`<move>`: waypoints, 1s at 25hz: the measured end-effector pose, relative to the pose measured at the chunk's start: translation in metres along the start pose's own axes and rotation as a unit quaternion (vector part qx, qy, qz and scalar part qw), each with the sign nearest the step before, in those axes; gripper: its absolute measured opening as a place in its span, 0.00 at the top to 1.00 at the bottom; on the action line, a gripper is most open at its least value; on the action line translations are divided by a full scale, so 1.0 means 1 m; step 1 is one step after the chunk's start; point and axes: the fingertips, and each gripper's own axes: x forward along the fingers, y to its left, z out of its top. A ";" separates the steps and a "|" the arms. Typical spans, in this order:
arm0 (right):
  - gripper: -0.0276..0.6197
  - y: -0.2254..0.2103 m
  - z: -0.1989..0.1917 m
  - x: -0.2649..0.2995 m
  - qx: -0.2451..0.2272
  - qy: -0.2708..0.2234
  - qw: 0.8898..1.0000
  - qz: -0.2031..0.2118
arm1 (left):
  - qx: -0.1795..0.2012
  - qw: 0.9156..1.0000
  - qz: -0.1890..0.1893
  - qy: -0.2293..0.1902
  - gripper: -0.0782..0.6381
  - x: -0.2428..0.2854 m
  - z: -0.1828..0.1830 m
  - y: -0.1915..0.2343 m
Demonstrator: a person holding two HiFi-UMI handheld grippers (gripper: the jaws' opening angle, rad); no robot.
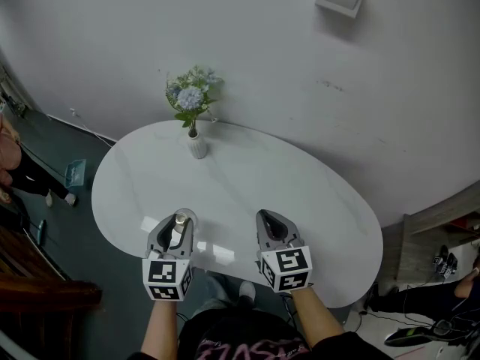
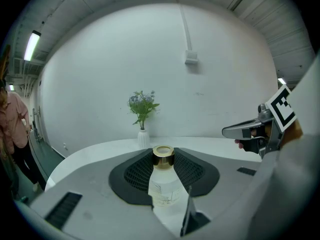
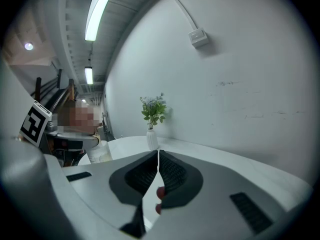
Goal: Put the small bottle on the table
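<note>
A white table (image 1: 300,223) with rounded ends stands close against the pale wall (image 1: 285,73), above a dark floor (image 1: 71,227). A small white vase (image 1: 197,145) stands upright on its top near the far edge, holding pale blue flowers (image 1: 192,96).

A: Between the left gripper's (image 2: 163,153) fingers, the small bottle (image 2: 162,186): clear, glossy body, with a shiny gold metallic cap (image 2: 163,156).
B: The pads (image 2: 136,171) on it are matt black and ribbed; the shells (image 2: 75,184) are matt grey plastic.
A: Beyond the fingertips, the table (image 1: 247,178) is smooth, glossy white, faintly marbled, throwing back light.
</note>
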 end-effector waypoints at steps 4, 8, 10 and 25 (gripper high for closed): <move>0.85 0.000 -0.002 0.009 0.000 0.007 1.000 -0.002 | 0.000 1.000 -0.006 0.005 0.71 0.012 -0.003 0.004; 0.85 -0.001 -0.003 0.018 0.001 0.013 1.000 -0.003 | 0.000 1.000 -0.009 0.011 0.71 0.022 -0.008 0.007; 0.85 -0.001 -0.004 0.022 0.002 0.016 1.000 -0.003 | 0.001 1.000 -0.011 0.015 0.71 0.027 -0.010 0.009; 0.85 -0.001 -0.024 0.061 0.015 0.050 0.999 -0.001 | -0.003 0.999 -0.025 0.041 0.71 0.064 -0.029 0.024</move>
